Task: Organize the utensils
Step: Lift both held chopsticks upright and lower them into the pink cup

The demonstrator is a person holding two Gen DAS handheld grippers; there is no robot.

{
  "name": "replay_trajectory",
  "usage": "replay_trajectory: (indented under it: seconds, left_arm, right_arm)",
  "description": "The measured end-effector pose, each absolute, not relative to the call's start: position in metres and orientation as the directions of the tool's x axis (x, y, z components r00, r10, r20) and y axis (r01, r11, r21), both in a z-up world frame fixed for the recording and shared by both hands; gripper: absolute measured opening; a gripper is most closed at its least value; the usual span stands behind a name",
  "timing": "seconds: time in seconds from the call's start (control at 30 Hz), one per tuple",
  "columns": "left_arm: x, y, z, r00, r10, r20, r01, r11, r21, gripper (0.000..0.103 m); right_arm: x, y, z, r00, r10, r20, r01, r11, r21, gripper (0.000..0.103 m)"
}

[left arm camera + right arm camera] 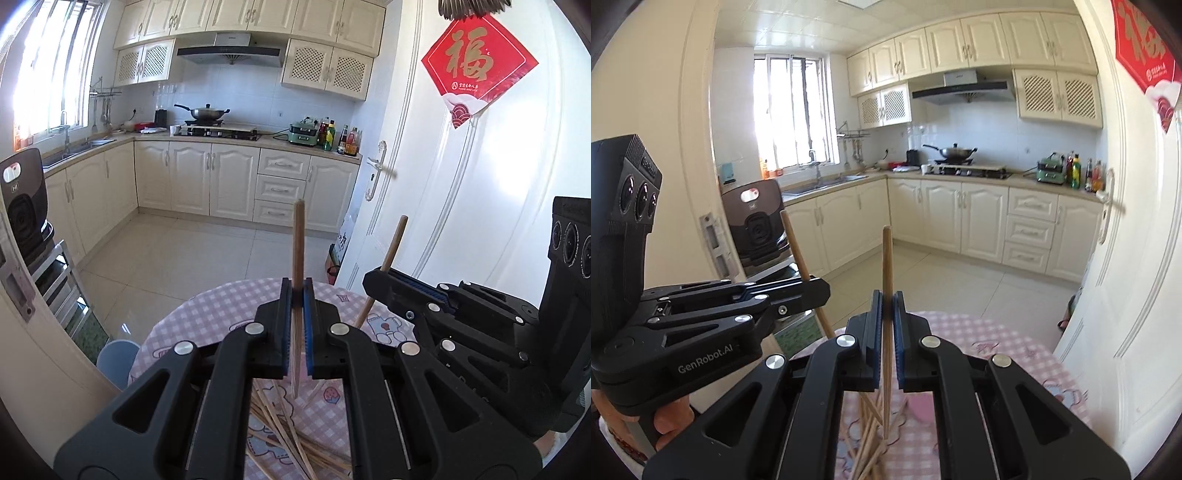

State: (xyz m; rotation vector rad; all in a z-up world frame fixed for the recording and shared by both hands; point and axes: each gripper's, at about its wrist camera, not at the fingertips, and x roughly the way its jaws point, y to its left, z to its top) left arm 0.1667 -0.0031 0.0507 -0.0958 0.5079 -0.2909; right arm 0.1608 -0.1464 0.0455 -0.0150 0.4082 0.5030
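**One chopstick clamped in each hand-held gripper above the pile**

The readable writing is sparse. "GenRobot.AI" is printed in pale letters on the black body of the left hand-held gripper (pixel 816 291), seen from the right wrist view at about 9 o'clock. On the white door, a red diamond-shaped poster (pixel 479 63) carries a large gold "福" character; the small print beneath it is too fine to read.

The left hand-held gripper (pixel 297 295) has its blue-padded jaws pressed together on a single chopstick (pixel 298 240). The stick is plain brown wood, slim, standing almost upright, its blunt end pointing to 12 o'clock and its tapered tip hanging below the jaws. The right hand-held gripper (pixel 887 301) is likewise clamped on a second chopstick (pixel 887 258), paler and also near vertical. In the left wrist view that second chopstick leans to about 1 o'clock.

Both sticks are held clear above the desk (pixel 221 310), which is round and covered with a pink-and-white checked cloth printed with cartoon figures. The loose chopsticks (pixel 295 443) lie there in a crossed, untidy heap directly below the jaws, at 6 o'clock in both views.

Fingers (pixel 670 417) grip the handle of the left device at the lower left of the right wrist view.
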Motion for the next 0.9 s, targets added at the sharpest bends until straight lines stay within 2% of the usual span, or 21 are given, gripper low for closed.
replay_trajectory:
  seconds: [0.23,0.4,0.63,0.9]
  left_arm:
    - [0.182,-0.017,0.082,0.867,-0.298,-0.400,0.256,0.954,-0.155,0.006]
    - [0.195,-0.022,0.084,0.886,-0.280,-0.369,0.238,0.959,-0.155,0.006]
    - [0.212,-0.029,0.061,0.886,-0.270,-0.378,0.227,0.962,-0.153,0.006]
    - [0.227,-0.035,0.030,0.868,-0.249,-0.431,0.217,0.968,-0.122,0.006]
  right_arm:
    - [0.176,-0.164,0.069,0.844,0.427,-0.323,-0.434,0.899,0.056,0.004]
    - [0.187,-0.166,0.071,0.875,0.391,-0.285,-0.403,0.915,0.019,0.004]
    - [0.203,-0.170,0.053,0.862,0.398,-0.313,-0.406,0.913,0.043,0.004]
    - [0.211,-0.173,0.033,0.846,0.393,-0.359,-0.401,0.914,0.056,0.004]
